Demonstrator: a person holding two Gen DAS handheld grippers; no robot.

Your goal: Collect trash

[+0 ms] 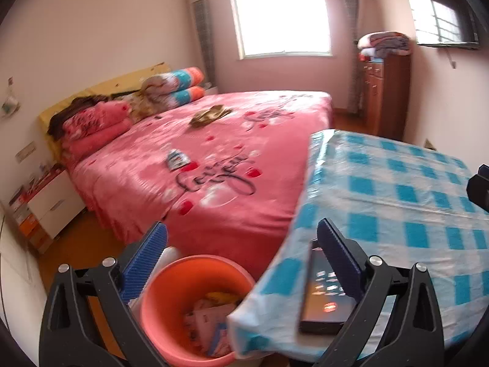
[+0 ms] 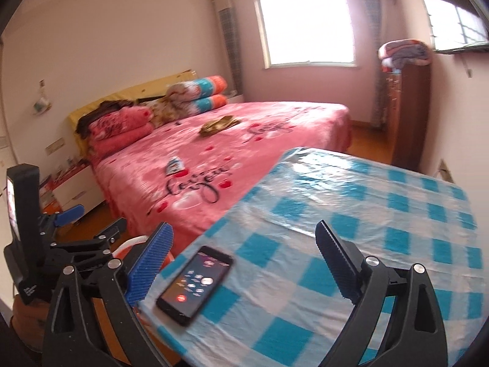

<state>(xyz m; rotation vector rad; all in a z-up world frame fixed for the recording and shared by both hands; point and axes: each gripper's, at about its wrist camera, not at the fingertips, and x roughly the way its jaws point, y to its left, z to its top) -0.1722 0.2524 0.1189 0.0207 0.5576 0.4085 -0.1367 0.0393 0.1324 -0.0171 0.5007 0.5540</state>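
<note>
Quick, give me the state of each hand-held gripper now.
Left hand-held gripper: open, holding nothing, above the bin.
Right hand-held gripper: open, holding nothing, over the table.

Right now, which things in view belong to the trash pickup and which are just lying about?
Job:
- orange bin, papers already inside
- small wrapper on the bed
- crumpled olive-gold piece further up the bed, possibly trash
- left gripper, right gripper, both open, empty

Lying about:
- phone on checked table
- folded bedding
</note>
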